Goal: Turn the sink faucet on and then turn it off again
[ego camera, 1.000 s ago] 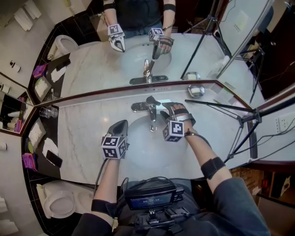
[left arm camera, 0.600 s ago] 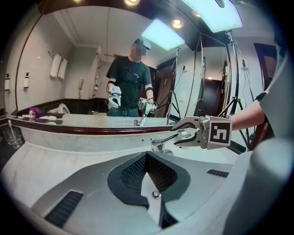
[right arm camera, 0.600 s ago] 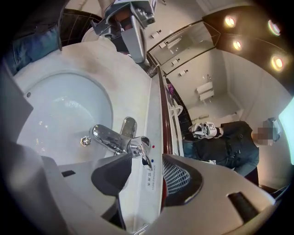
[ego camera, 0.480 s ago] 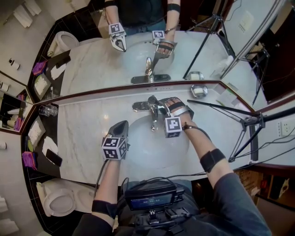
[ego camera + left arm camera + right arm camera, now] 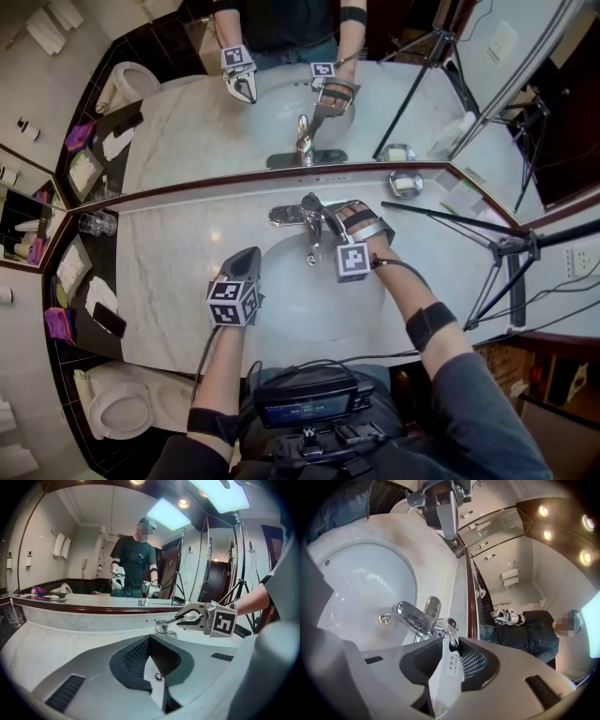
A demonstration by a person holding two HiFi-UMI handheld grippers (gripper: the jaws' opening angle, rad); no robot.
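A chrome faucet stands at the back of the white basin. Its lever, which carries a white label, lies between the dark pads of my right gripper. The jaws have just been closing and now press on it. From the left gripper view, the right gripper reaches the faucet from the right. My left gripper hangs shut and empty over the basin's left rim, apart from the faucet. No stream of water shows under the spout.
A mirror backs the marble counter. A glass stands at the far left and a small metal dish at the back right. A tripod leans over the right end. A phone lies front left.
My right gripper has shifted left from beside the faucet onto its lever, rolled, and its jaws have closed on it. The left gripper has stayed put.
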